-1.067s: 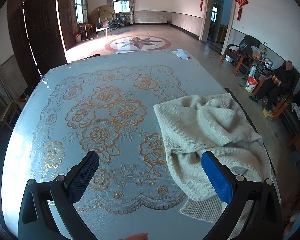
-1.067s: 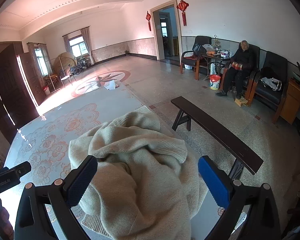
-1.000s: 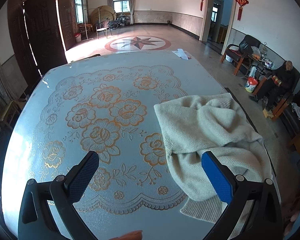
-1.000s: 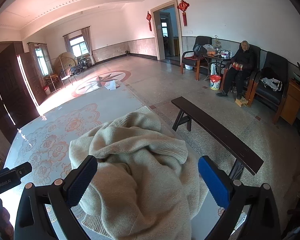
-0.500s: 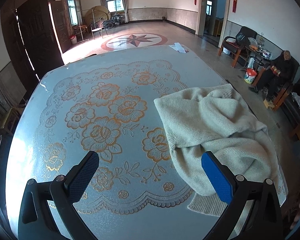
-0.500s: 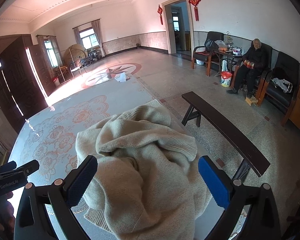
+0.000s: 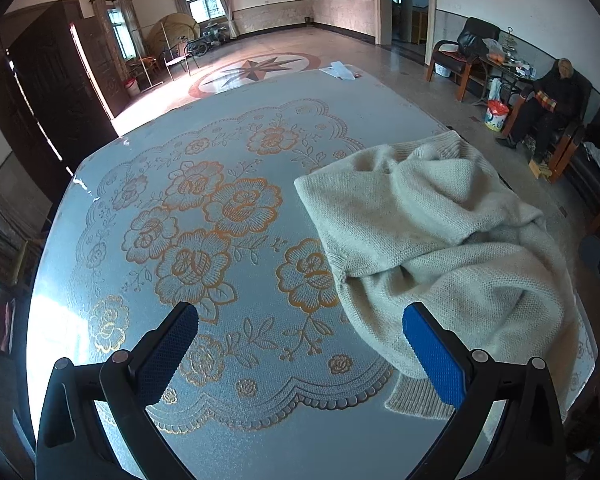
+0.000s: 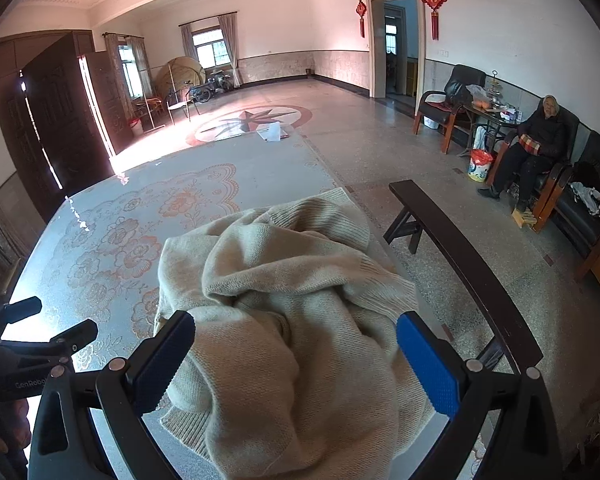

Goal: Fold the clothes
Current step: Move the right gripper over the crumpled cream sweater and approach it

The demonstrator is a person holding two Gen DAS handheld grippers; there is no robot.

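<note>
A cream knitted sweater [image 7: 440,236] lies crumpled on the right side of a table covered by a pale blue cloth with orange roses [image 7: 204,216]. In the right wrist view the sweater [image 8: 284,304] fills the space ahead of the fingers. My left gripper [image 7: 300,352] is open and empty, held above the table's near edge, left of the sweater's hem. My right gripper [image 8: 294,360] is open and empty, just above the sweater's bunched near part. The left gripper also shows in the right wrist view [image 8: 48,328] at the far left.
A dark wooden bench [image 8: 460,264] stands on the floor just right of the table. White papers [image 7: 340,70] lie at the table's far edge. A seated person [image 8: 536,148] and armchairs line the right wall. Dark wooden doors [image 7: 60,88] stand at left.
Both grippers have risen and drawn slightly back, so more of the table and the sweater show. The sweater has not moved. Both stay open.
</note>
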